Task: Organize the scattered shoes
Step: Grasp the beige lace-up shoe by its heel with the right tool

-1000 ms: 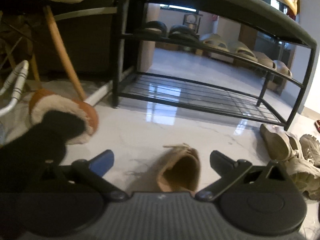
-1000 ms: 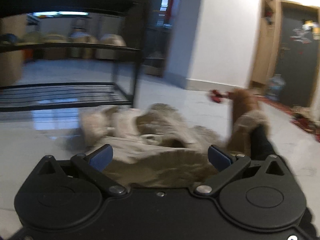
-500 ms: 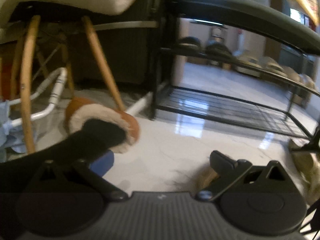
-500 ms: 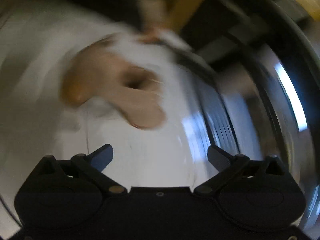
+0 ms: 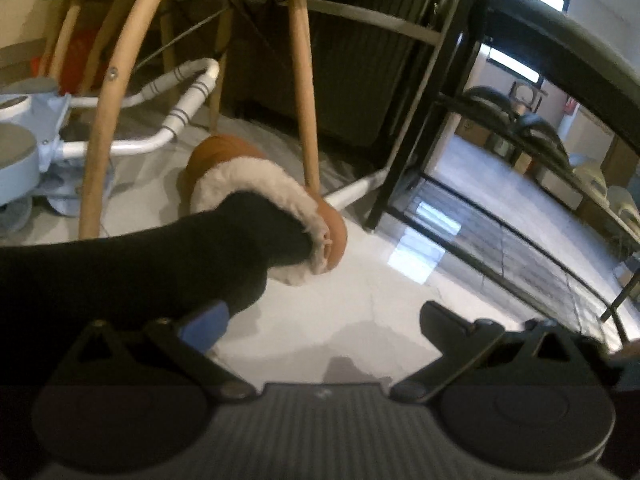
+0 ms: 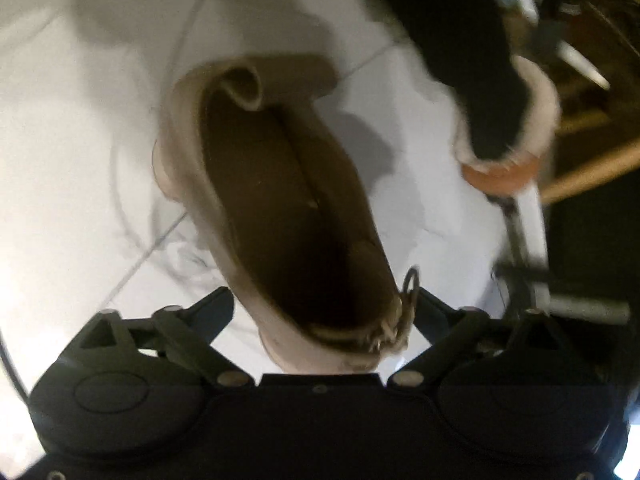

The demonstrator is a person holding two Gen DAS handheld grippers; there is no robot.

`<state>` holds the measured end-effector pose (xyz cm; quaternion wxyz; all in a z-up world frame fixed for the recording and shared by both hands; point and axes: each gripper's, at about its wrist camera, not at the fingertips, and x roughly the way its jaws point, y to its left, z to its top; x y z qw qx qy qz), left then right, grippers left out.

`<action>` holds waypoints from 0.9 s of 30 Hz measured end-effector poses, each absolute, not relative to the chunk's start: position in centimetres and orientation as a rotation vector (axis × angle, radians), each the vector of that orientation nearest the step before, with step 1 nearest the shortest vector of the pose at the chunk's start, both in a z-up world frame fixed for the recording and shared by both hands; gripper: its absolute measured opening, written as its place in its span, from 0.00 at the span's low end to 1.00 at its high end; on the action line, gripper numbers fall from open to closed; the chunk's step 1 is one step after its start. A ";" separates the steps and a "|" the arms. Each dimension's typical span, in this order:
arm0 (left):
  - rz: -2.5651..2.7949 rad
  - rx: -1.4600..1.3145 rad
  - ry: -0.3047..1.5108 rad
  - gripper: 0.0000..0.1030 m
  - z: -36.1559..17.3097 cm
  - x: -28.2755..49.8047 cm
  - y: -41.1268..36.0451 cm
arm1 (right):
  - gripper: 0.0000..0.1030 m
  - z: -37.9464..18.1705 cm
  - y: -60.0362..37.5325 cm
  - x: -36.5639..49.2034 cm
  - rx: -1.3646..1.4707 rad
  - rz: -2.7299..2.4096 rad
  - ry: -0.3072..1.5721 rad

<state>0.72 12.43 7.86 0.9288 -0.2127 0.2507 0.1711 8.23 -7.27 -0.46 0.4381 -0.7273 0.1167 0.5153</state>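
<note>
Right gripper point(image 6: 322, 308) points down at the white floor point(image 6: 60, 152), jaws spread wide, the tan shoe point(image 6: 280, 208) running from frame centre down between the fingers; blur hides whether the pads touch it. A fleece-lined slipper point(image 6: 508, 160) on a dark-socked foot sits upper right. Left gripper point(image 5: 320, 324): jaws wide apart, nothing between them, just floor. Same slipper point(image 5: 264, 192) at left-centre of that view, against a wooden chair leg point(image 5: 306, 92). Black shoe rack point(image 5: 516, 216) on the right, dark shoes point(image 5: 520, 120) on its upper shelf.

boot point(image 6: 280, 200): matt tan suede | slipper point(image 5: 256, 184): fleece trim | floor point(image 5: 360, 292): glossy tile | chair leg point(image 5: 304, 92): wood
</note>
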 end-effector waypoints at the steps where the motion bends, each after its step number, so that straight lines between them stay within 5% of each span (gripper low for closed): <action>1: 0.349 -0.437 0.507 0.99 7.9 0.7 12.4 | 0.79 -0.5 -7.0 8.6 -1.809 1.289 0.321; 5: 0.358 -0.436 0.512 0.99 7.8 0.9 12.3 | 0.67 -0.3 -5.9 9.4 -1.768 1.312 0.504; 9: 0.377 -0.473 0.518 0.99 7.5 0.9 12.9 | 0.64 1.4 -4.6 11.3 -1.455 1.151 0.865; 18: 0.373 -0.467 0.509 0.99 7.6 0.8 12.8 | 0.66 4.3 -8.4 13.5 -0.757 0.808 1.325; 19: 0.374 -0.468 0.509 0.99 7.6 0.8 12.8 | 0.67 4.7 -9.2 13.1 -0.691 0.790 1.325; 22: 0.380 -0.471 0.514 0.99 7.5 0.8 13.1 | 0.97 5.7 -10.9 10.6 -0.642 0.816 1.207; 27: 0.378 -0.476 0.520 0.99 7.4 0.8 13.0 | 1.00 5.0 -13.7 7.0 -0.757 0.886 0.992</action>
